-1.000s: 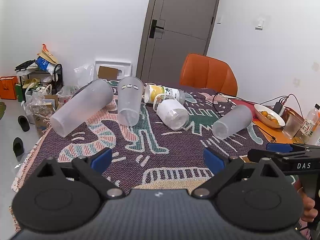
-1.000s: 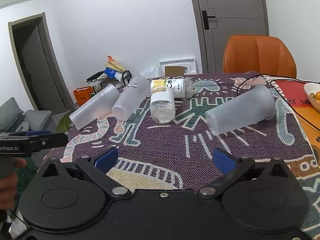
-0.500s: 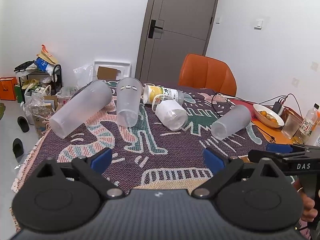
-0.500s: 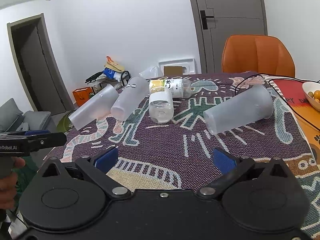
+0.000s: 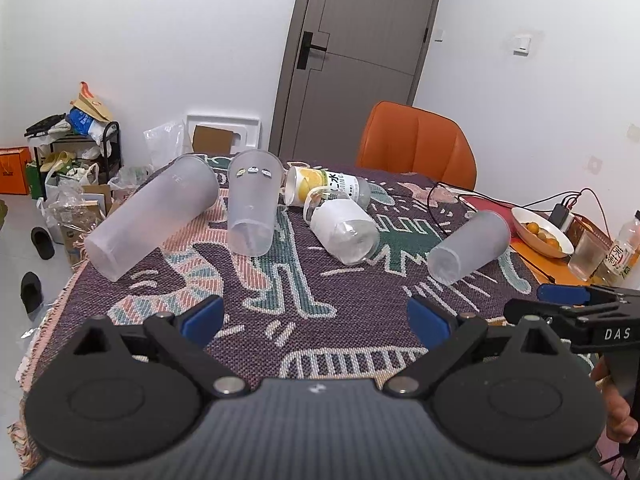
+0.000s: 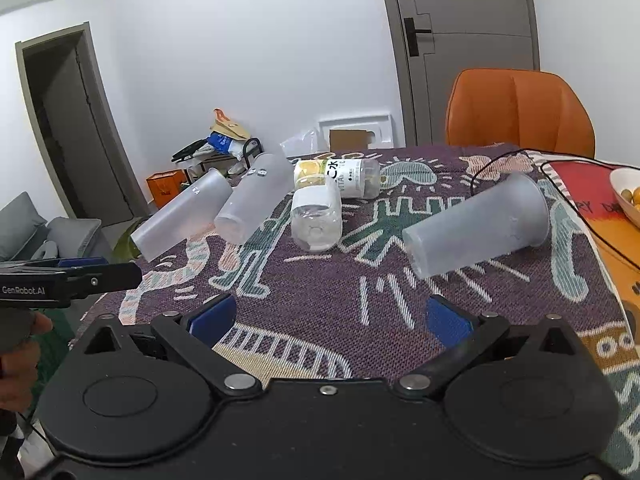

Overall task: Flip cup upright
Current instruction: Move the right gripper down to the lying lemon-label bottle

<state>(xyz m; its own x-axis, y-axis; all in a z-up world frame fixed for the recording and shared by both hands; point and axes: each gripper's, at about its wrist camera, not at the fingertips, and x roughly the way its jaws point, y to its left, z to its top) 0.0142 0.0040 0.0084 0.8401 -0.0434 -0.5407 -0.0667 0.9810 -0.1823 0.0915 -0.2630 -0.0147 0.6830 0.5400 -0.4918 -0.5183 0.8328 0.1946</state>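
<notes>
Left gripper (image 5: 314, 314): held low over the near edge of the table, blue-padded fingers spread wide apart with nothing between them.
Right gripper (image 6: 328, 320): also at the near edge, fingers spread wide, nothing between them; from the left wrist view it shows side-on at the far right.
Right cup (image 6: 476, 224): frosted cup lying on its side on the right part of the tablecloth, closed base toward the grippers, open mouth pointing away to the far right; it lies ahead of the right gripper, apart from it.
Middle cup (image 5: 253, 202): frosted, on its side in the far left-centre, base toward the camera, small marks near its rim.
Left cup (image 5: 154, 216): frosted, on its side near the left edge of the table, just beside the middle cup.
Bottles: a clear bottle with a white label (image 5: 344, 228) lies on its side at centre, its far end touching a yellow-labelled bottle (image 5: 326, 188) lying crosswise behind it.
Tablecloth (image 5: 304, 292): purple woven, with figure patterns.
Right side: black cable (image 6: 576, 208), and a white bowl of oranges (image 5: 540, 232) on an orange surface.
Far end: orange chair (image 5: 416, 142).
</notes>
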